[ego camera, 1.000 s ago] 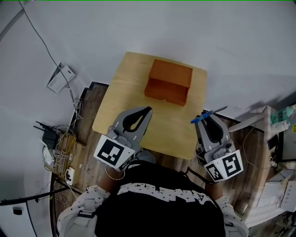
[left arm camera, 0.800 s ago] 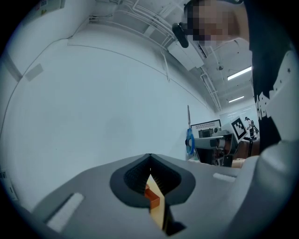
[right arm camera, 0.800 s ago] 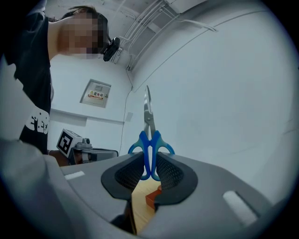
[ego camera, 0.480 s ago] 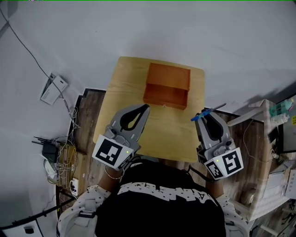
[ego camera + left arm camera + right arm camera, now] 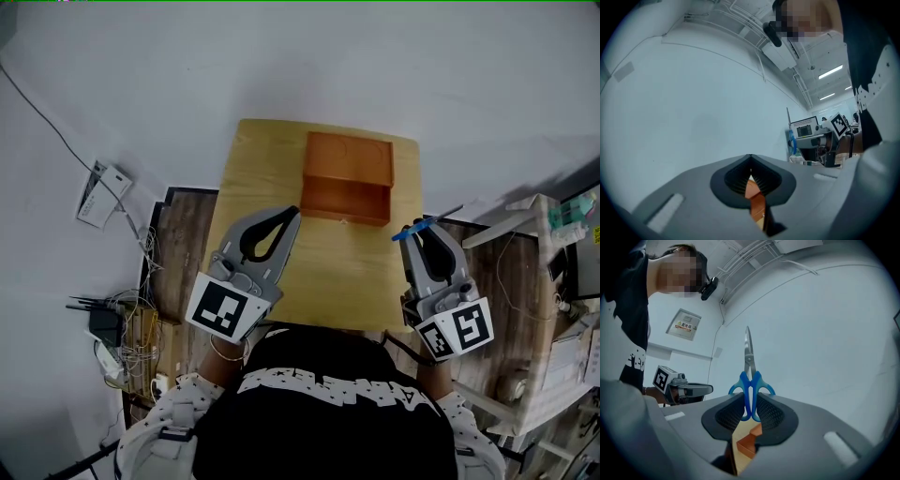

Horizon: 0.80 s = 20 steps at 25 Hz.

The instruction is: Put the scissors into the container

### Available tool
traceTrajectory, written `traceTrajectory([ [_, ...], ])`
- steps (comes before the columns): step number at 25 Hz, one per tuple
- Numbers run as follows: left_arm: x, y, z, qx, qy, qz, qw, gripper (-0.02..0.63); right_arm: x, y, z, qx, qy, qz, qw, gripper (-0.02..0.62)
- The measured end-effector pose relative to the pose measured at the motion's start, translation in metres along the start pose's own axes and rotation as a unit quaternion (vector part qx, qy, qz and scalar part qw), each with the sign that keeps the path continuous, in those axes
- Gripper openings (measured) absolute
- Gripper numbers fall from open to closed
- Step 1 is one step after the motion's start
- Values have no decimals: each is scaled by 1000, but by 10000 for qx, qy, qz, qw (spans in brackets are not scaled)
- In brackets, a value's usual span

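1. Right tongs (image 5: 750,405) first: clamped on the blue plastic handles of the steel-bladed scissors (image 5: 749,373). The loops are pinched between the ribbed pads, and the closed blades stick straight up the right gripper view.
2. Left tongs (image 5: 750,161): tips together, nothing in them. Only a sliver of orange shows through the hollow behind the tips.
3. So the scissors are off the counter and riding in the right tongs, at the right of the head view, over the right edge of the light wooden counter (image 5: 262,159).
4. The key relation: the orange-brown open wooden container (image 5: 347,178) lies up and to the left of the right tongs in the head view, near but apart.
5. The scissors' long axis runs crosswise to the tongs. The blue handles sit toward the container and the blade tip points up-right, away from it.
6. The container's longer side runs left to right across the frame, roughly along the scissors' line.
7. The left tongs' tips sit just beside the container's lower left corner, but the right tongs carry the load, so my call is that the right side makes the move.
8. Hard to read: how high either pair of tongs hangs above the counter, and the container's inside is a flat orange with its depth unclear.
9. Both hands are hidden under the marker cubes.
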<state>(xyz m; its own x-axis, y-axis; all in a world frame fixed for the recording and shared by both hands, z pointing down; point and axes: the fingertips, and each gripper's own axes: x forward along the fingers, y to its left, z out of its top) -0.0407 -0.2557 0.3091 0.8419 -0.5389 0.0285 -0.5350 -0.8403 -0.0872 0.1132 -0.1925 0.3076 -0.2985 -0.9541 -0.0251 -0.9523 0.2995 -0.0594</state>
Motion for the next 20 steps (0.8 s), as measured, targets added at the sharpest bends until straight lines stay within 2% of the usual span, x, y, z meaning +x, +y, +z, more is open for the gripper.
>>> traceTrajectory([
  [4, -2, 14, -5, -52, -38, -81, 9999, 0, 11, 3, -8, -31, 69, -136, 9999, 95],
  [11, 0, 30, -13, -139, -352, -257, 9990, 0, 26, 6, -21, -102, 246, -352, 9990, 95],
  [20, 12, 37, -27, -289, -197, -428, 9985, 0, 40, -5, -38, -391, 600, -451, 9964, 95],
])
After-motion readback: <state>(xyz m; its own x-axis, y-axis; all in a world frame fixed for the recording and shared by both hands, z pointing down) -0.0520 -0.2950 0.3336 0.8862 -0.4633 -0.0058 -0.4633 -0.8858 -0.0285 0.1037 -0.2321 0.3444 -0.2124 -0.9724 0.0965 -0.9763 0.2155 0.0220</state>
